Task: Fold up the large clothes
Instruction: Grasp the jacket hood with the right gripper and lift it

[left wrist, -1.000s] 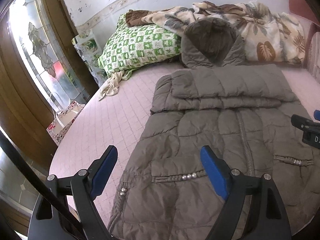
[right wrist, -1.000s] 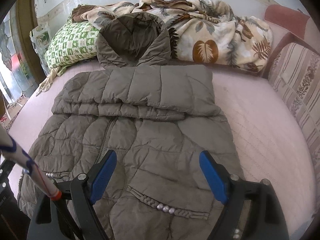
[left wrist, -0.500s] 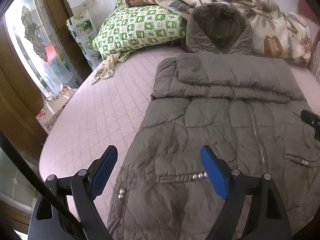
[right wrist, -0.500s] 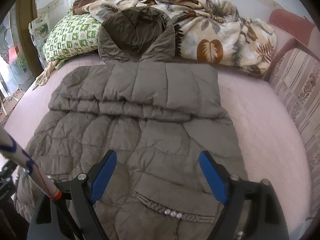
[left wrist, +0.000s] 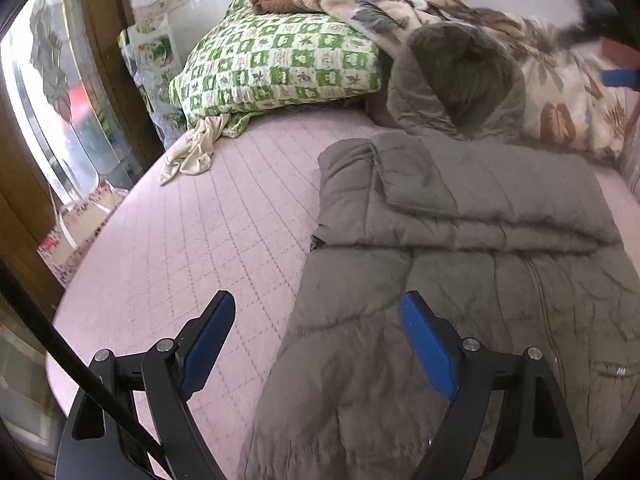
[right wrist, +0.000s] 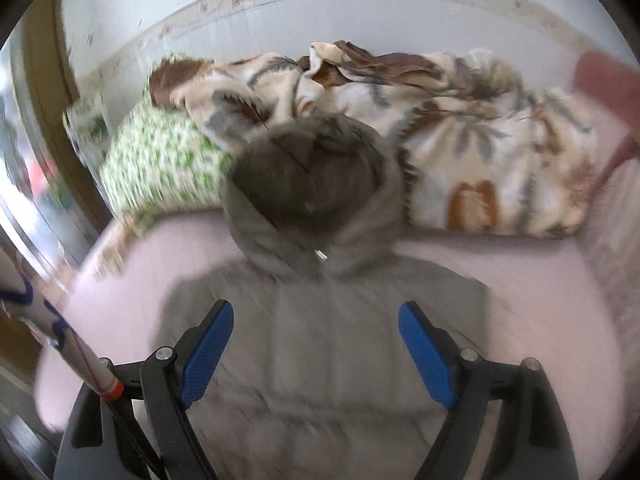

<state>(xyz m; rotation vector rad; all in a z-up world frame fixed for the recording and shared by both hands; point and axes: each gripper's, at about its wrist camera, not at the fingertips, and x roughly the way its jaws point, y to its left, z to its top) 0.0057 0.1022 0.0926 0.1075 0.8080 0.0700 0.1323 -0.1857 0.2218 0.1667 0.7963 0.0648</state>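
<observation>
A grey-brown quilted hooded coat point(left wrist: 460, 288) lies flat on the pink bed point(left wrist: 208, 232), sleeves folded across its chest, hood point(left wrist: 460, 76) toward the pillows. My left gripper point(left wrist: 316, 344) is open and empty, above the coat's left edge. My right gripper point(right wrist: 316, 344) is open and empty, above the folded sleeves of the coat point(right wrist: 328, 336), facing the hood point(right wrist: 308, 184). The right wrist view is blurred. The right gripper also shows at the top right of the left wrist view point(left wrist: 612, 52).
A green checked pillow point(left wrist: 276, 64) and a leaf-patterned blanket point(right wrist: 480, 152) lie at the head of the bed. A cream cloth point(left wrist: 196, 152) lies by the pillow. A glass door point(left wrist: 52, 100) and bags stand left of the bed. A striped sofa arm point(right wrist: 612, 248) is right.
Both grippers have moved forward over the coat toward the hood. The right one moved much farther and faster, from the hem to the folded sleeves. Both stay open.
</observation>
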